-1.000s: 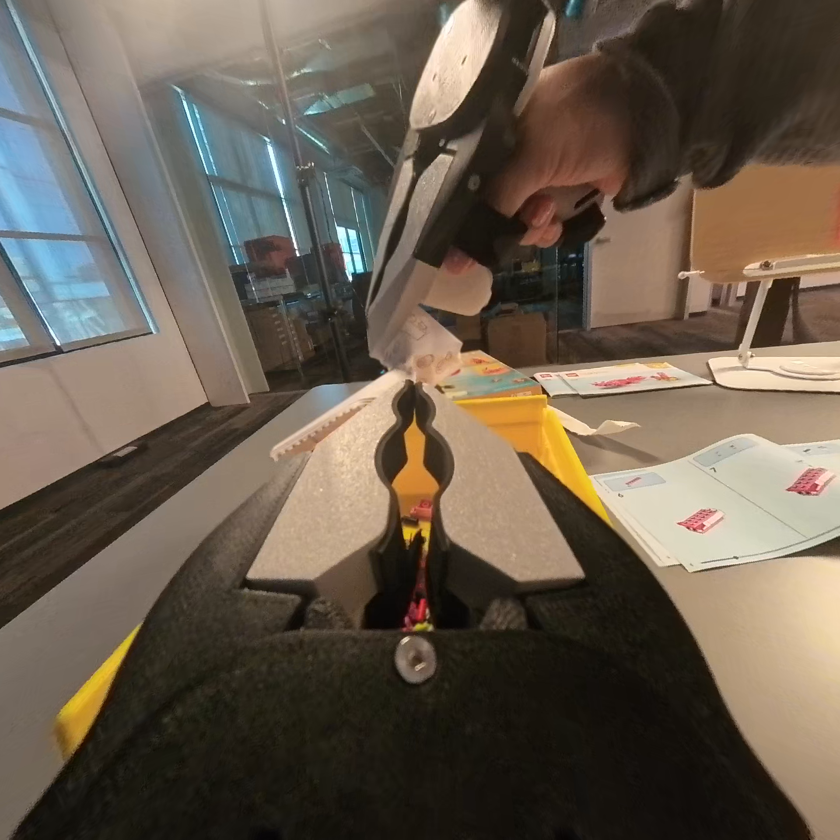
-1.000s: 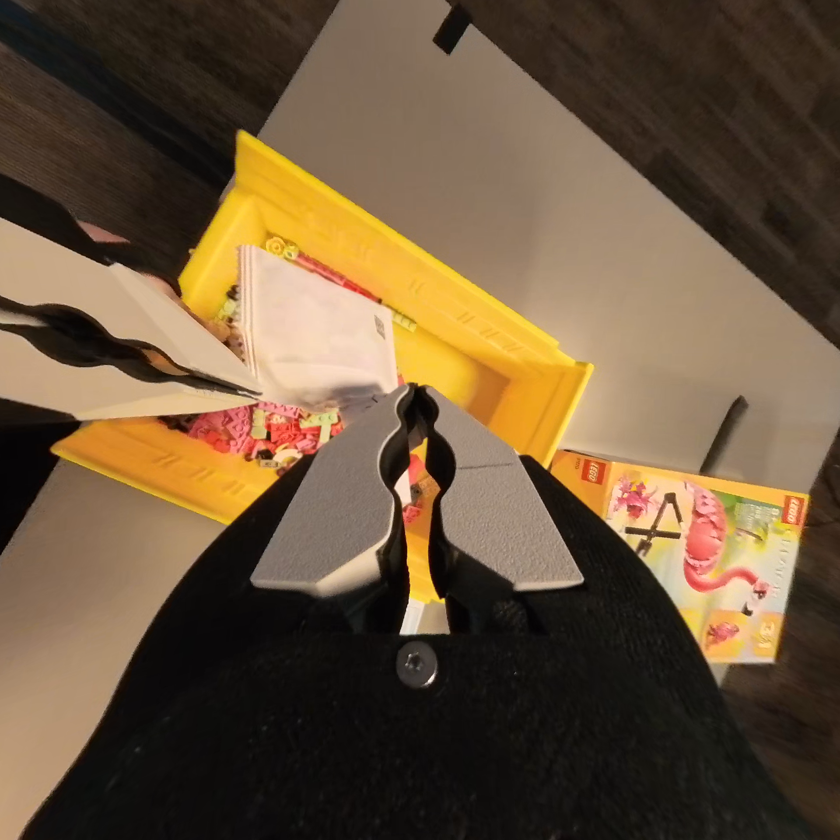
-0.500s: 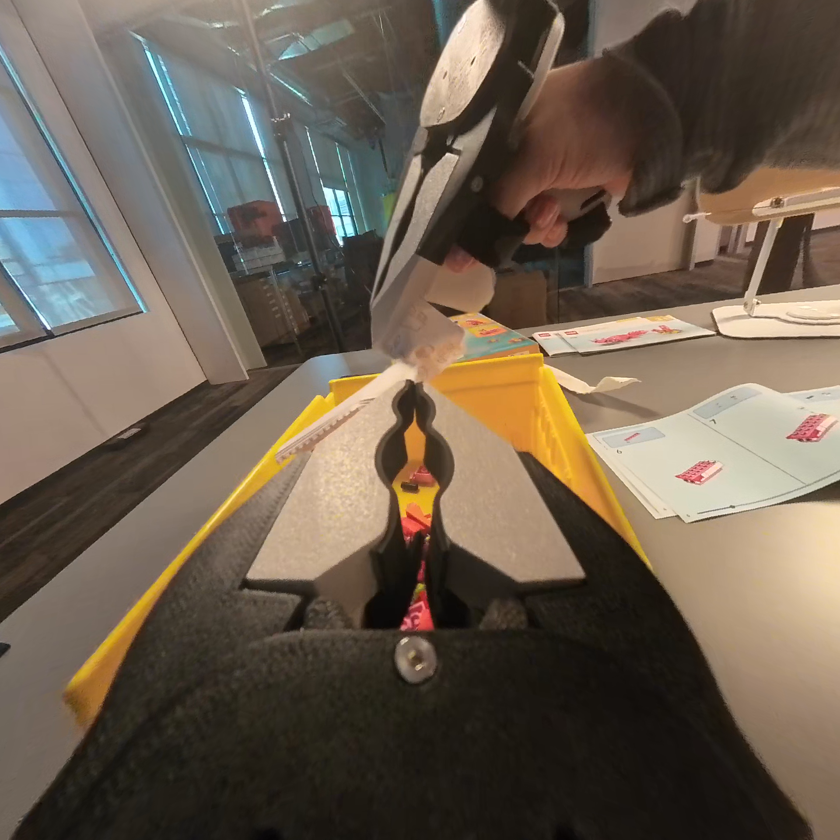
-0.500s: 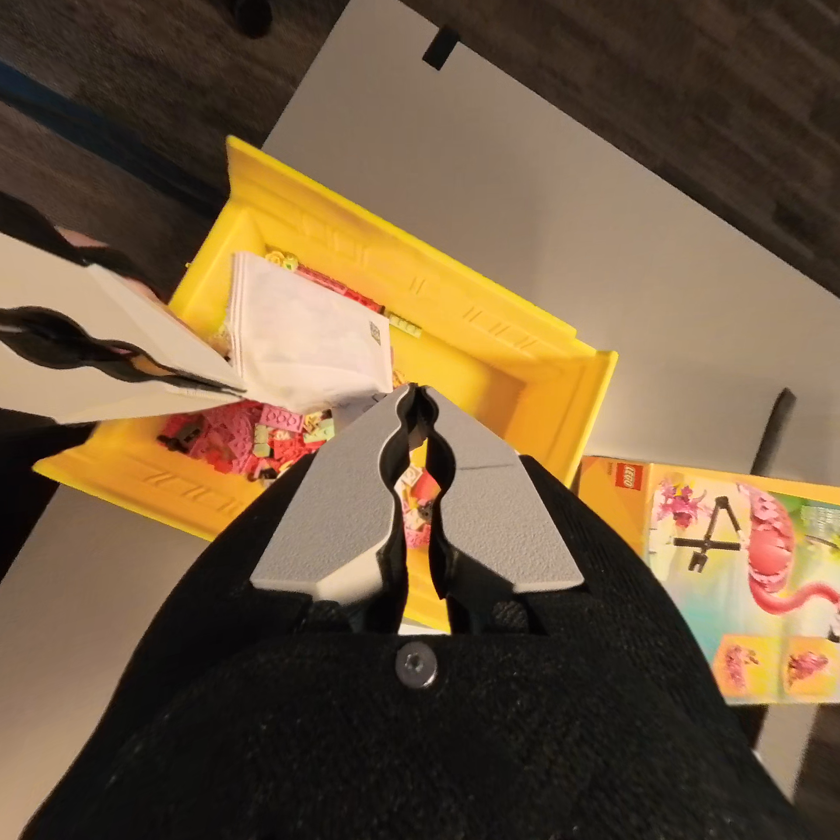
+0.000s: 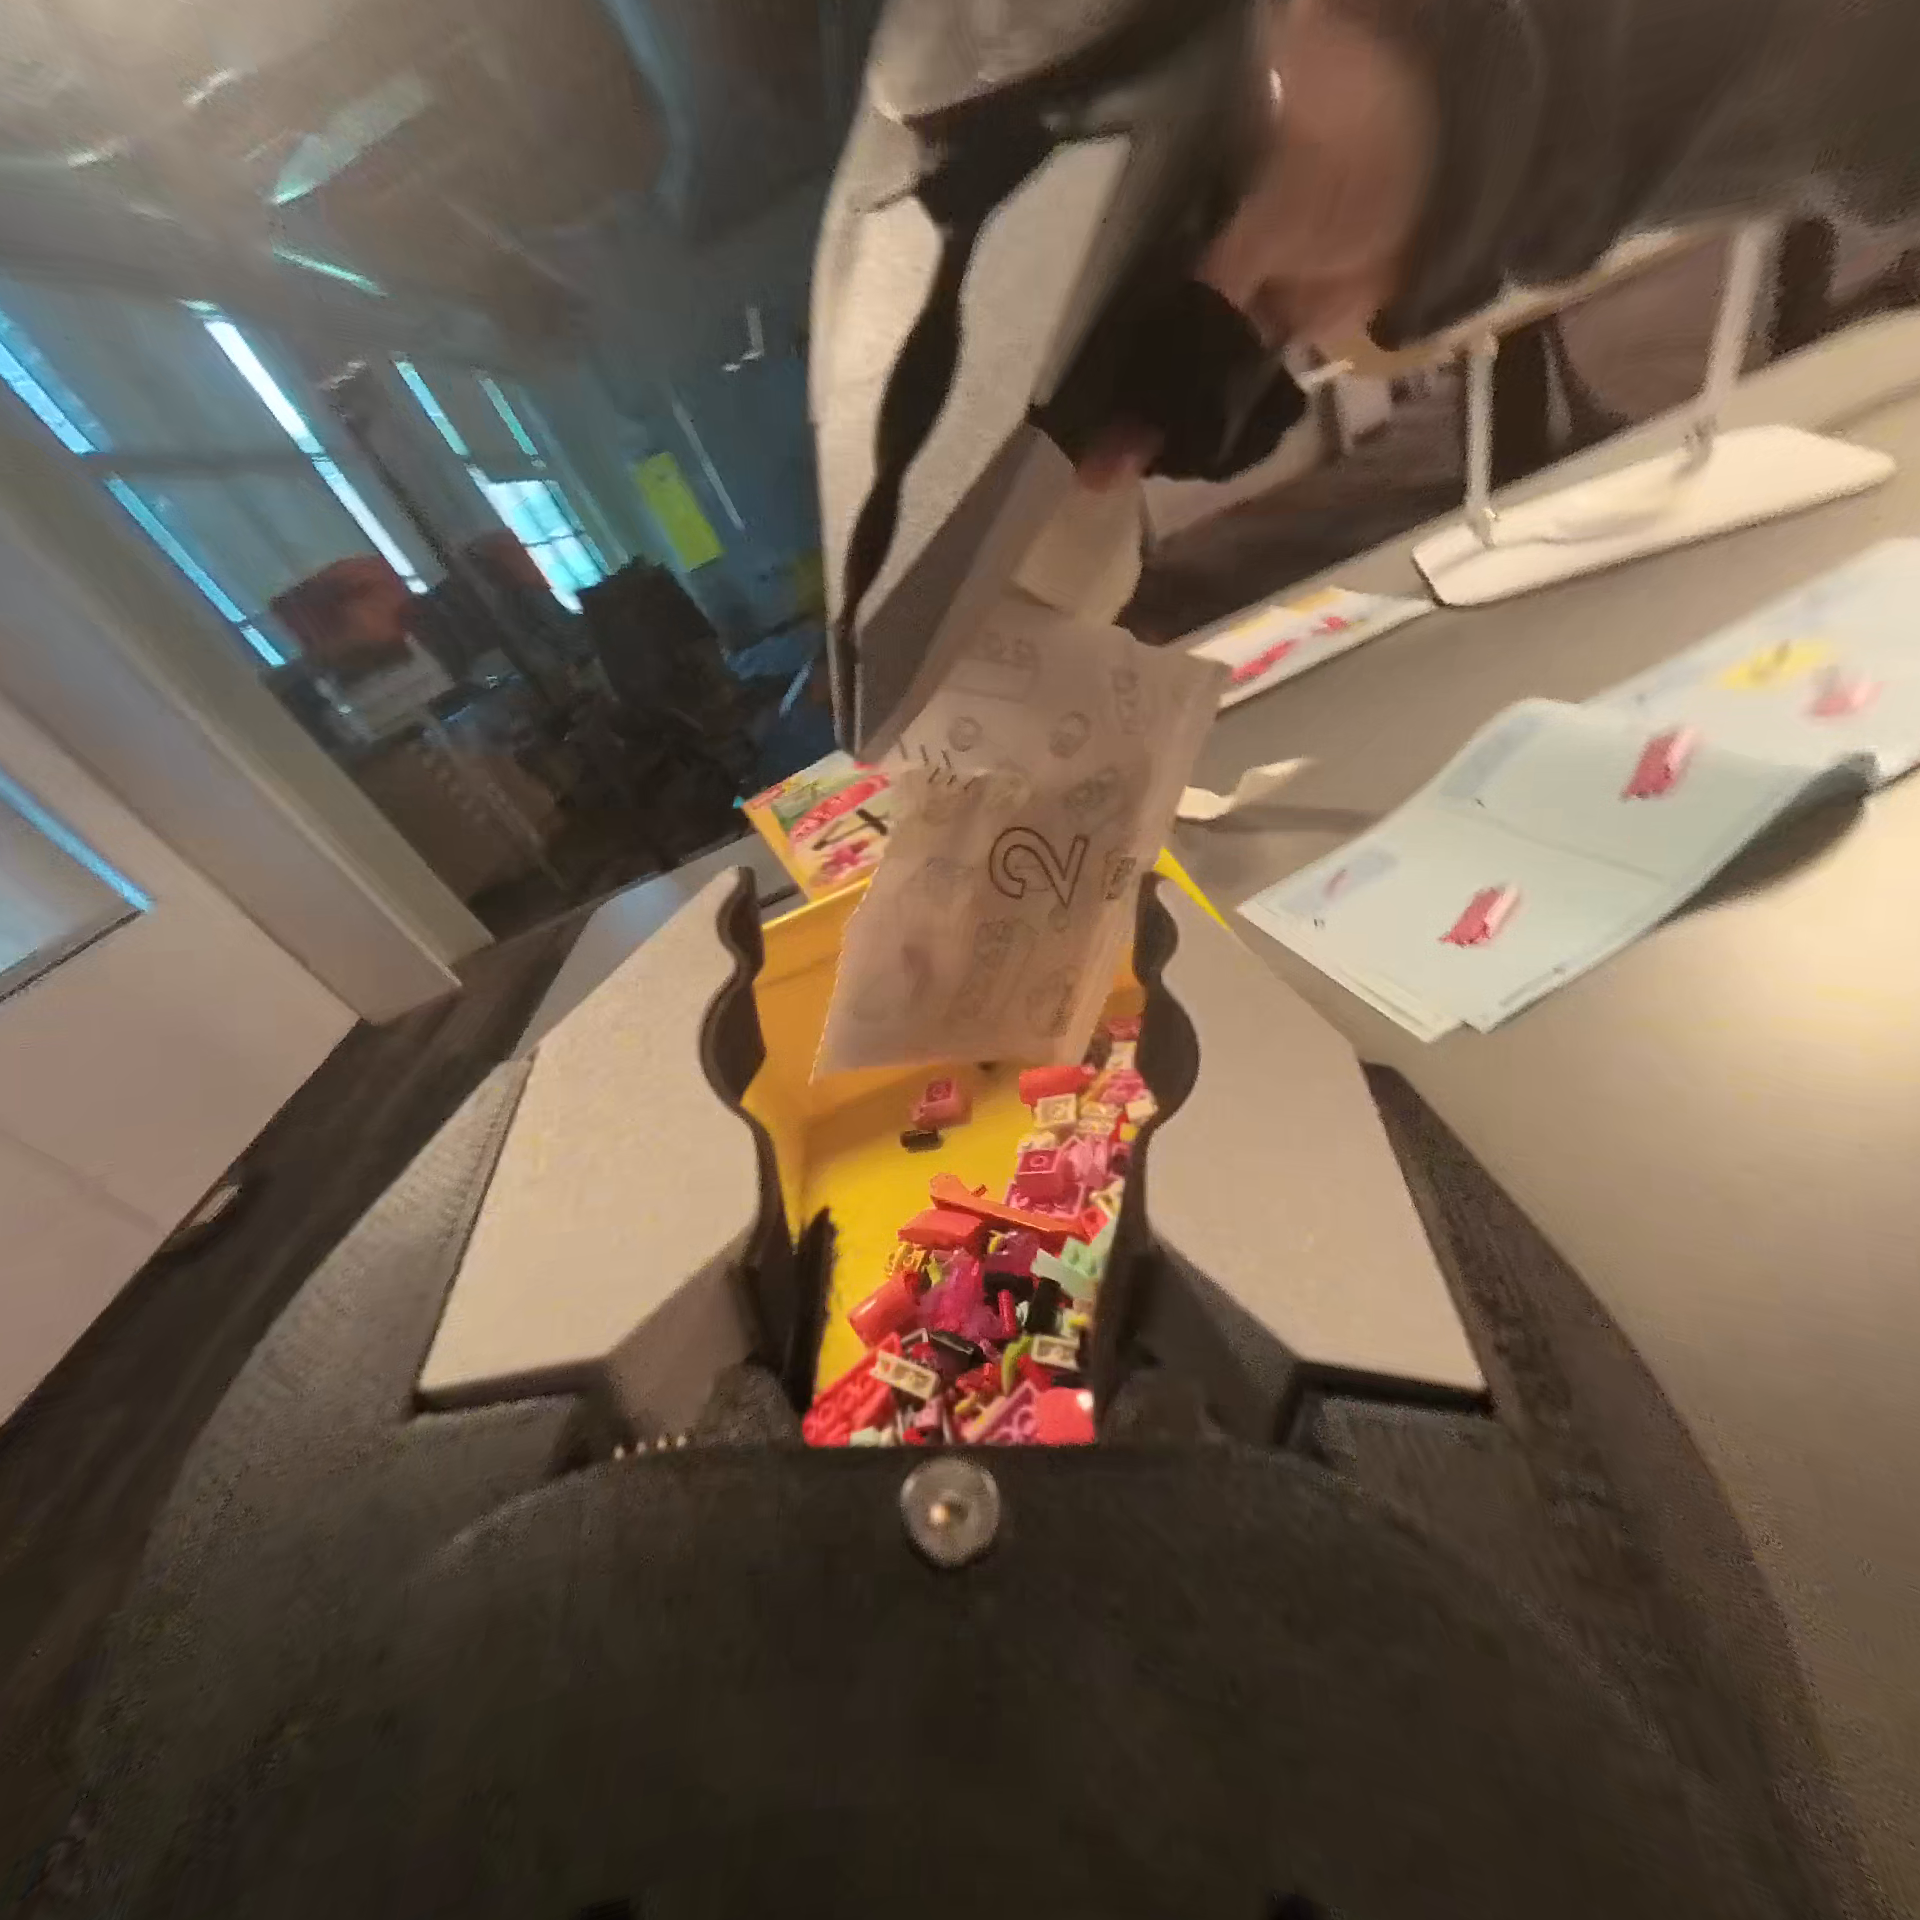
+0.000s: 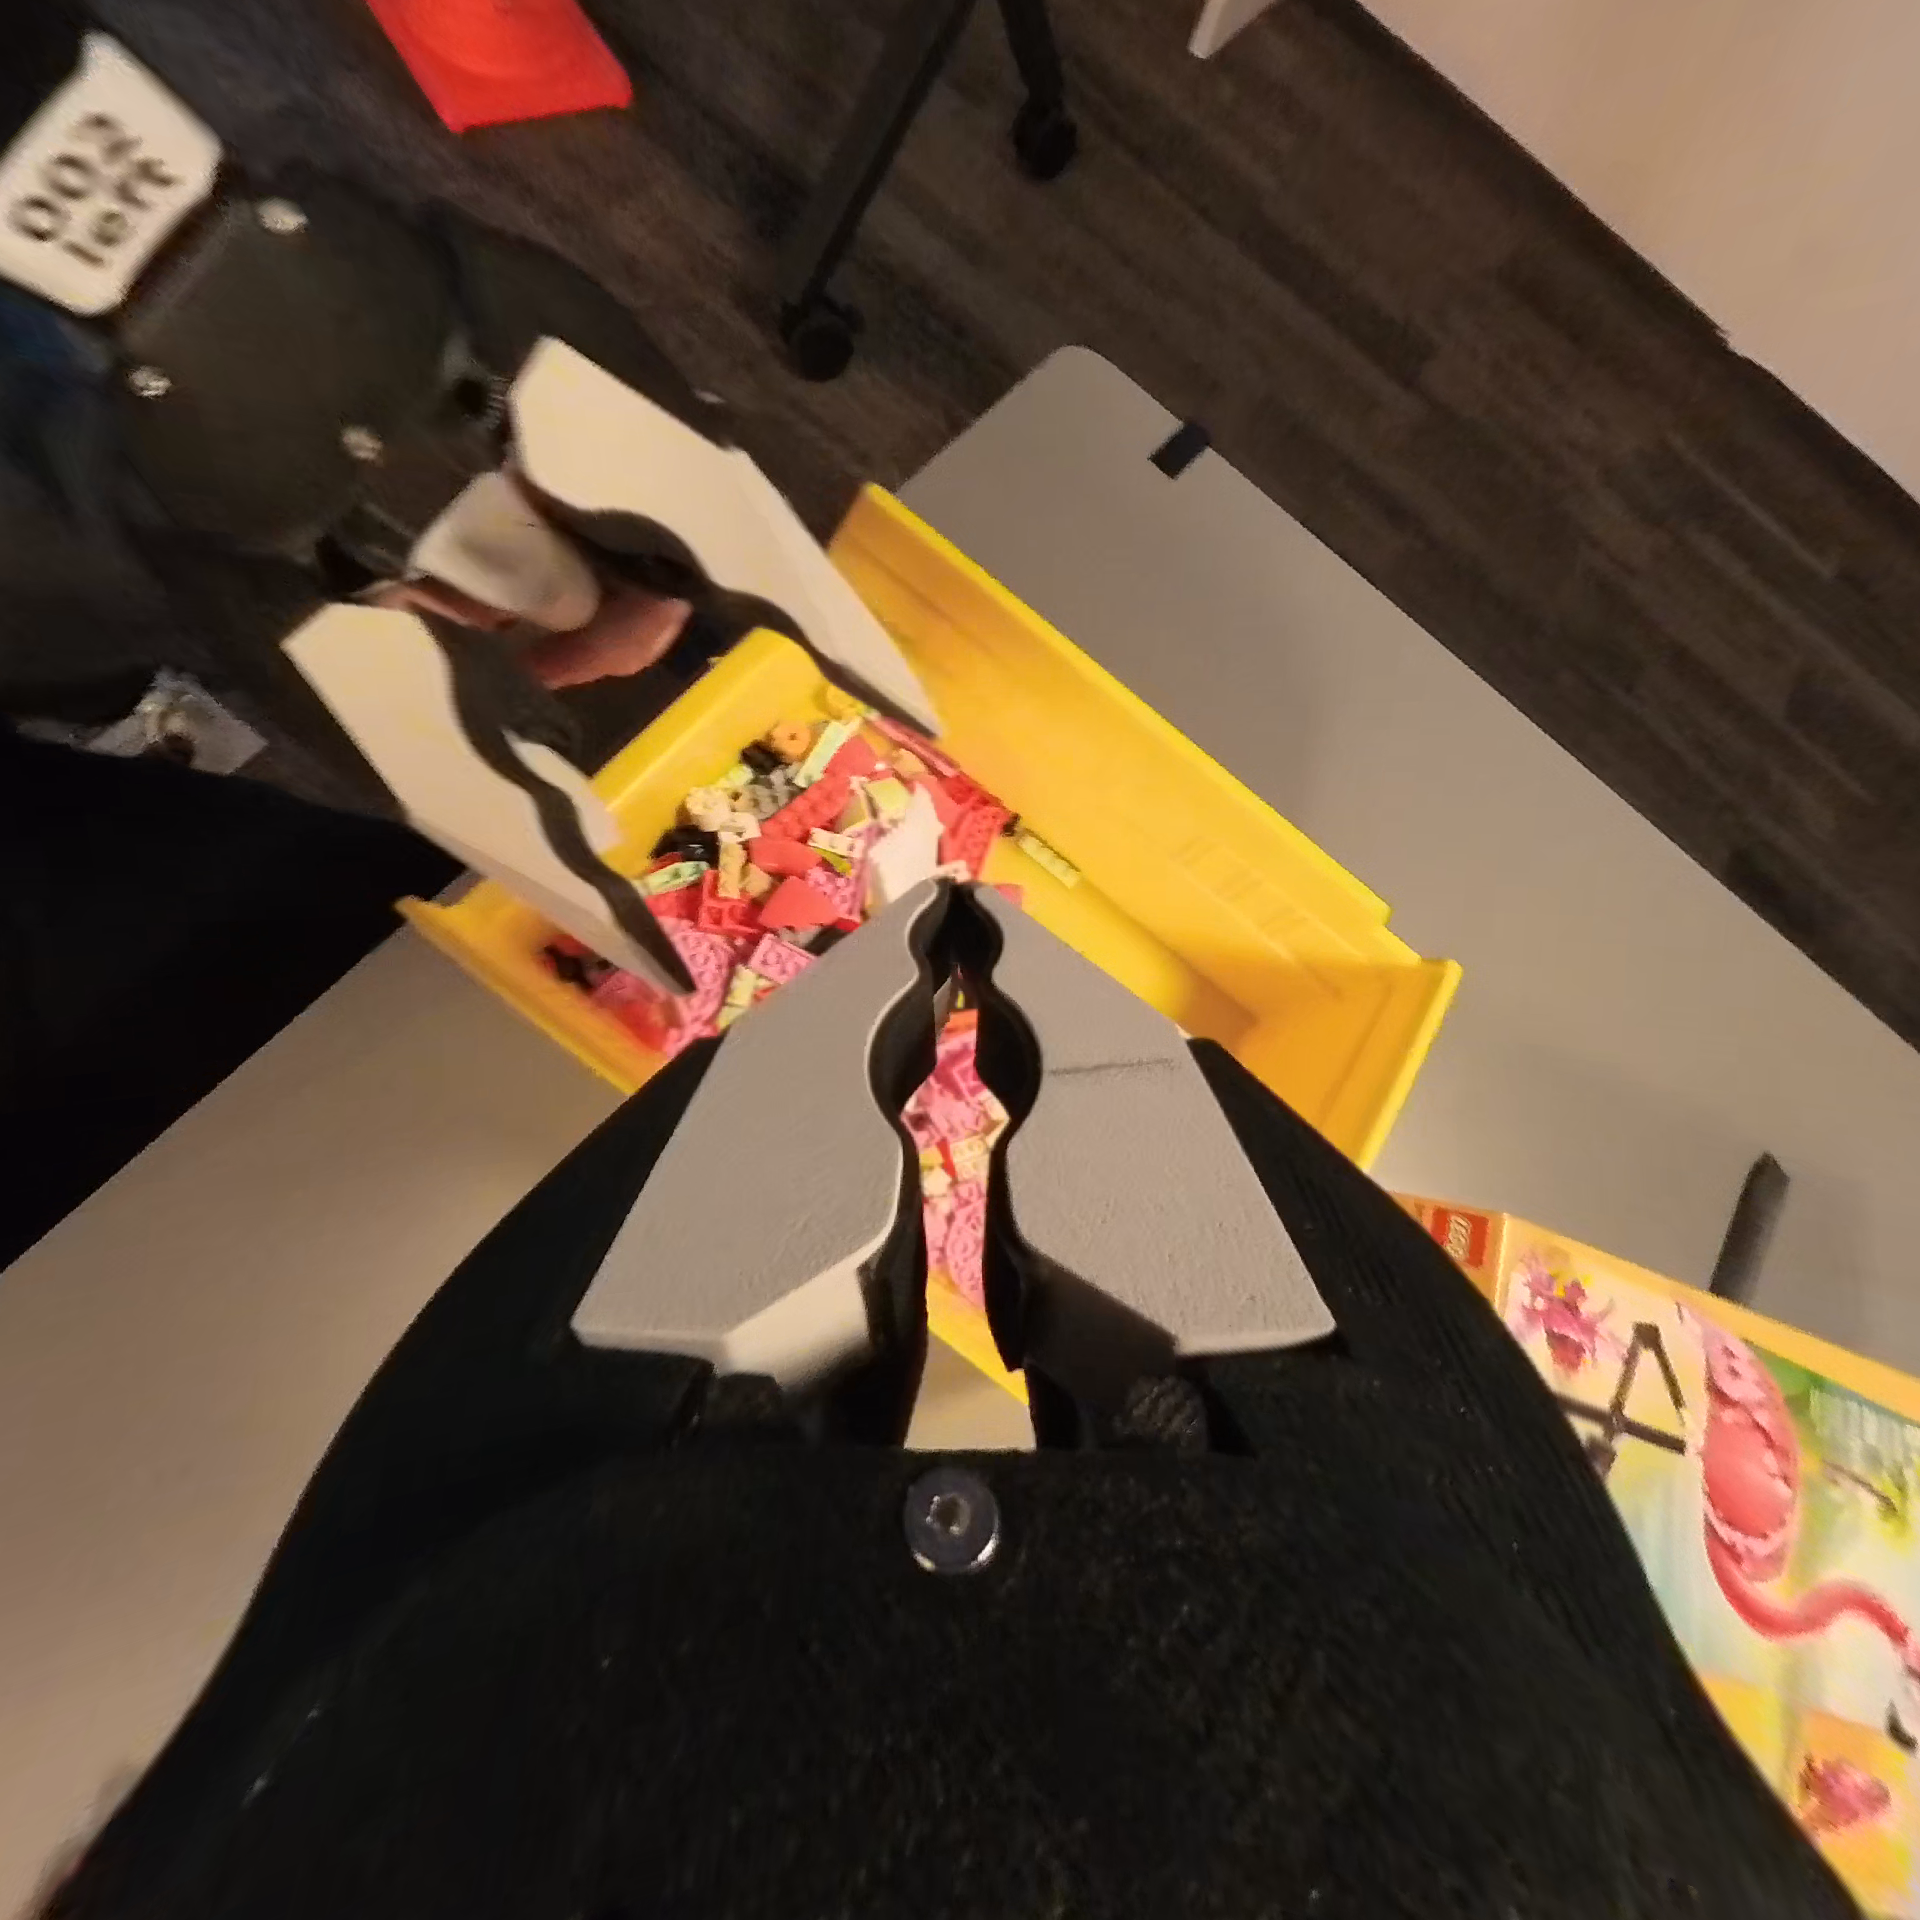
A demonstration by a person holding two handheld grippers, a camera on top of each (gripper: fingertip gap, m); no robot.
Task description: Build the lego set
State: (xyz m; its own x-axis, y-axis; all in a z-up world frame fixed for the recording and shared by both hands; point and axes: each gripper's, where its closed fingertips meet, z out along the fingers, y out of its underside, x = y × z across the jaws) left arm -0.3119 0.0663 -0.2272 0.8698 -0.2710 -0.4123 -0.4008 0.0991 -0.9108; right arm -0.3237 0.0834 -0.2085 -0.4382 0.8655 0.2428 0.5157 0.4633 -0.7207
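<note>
Room: grey table [image 6: 1455, 665] over dark wood-look flooring; tall windows and stacked boxes far ahead of my left gripper, blurred.
Bin: yellow bin [image 6: 1174, 831] sits on the table under both my grippers; its floor is heaped with small pink, red and pale green bricks [image 5: 997, 1278], piled mostly toward the end below my left gripper.
Left gripper: my left gripper [image 5: 940, 914] has its fingers spread wide apart, pads pressing on nothing; the bricks show straight down through the gap, and the bag hangs just beyond the tips, toward the right finger.
Right gripper: my right gripper [image 6: 951, 894] has its tips closed on the top edge of a white printed paper bag [image 5: 1008, 883]; seen from my left, it points down from above and the bag dangles over the bin.
Around: open pale blue instruction booklets [image 5: 1538, 883] lie on the table to the right of my left gripper; a colourful toy box [image 6: 1714, 1455] with a pink flamingo lies right of my right gripper, just beside the bin; a white stand's base [image 5: 1652, 499] sits farther off.
</note>
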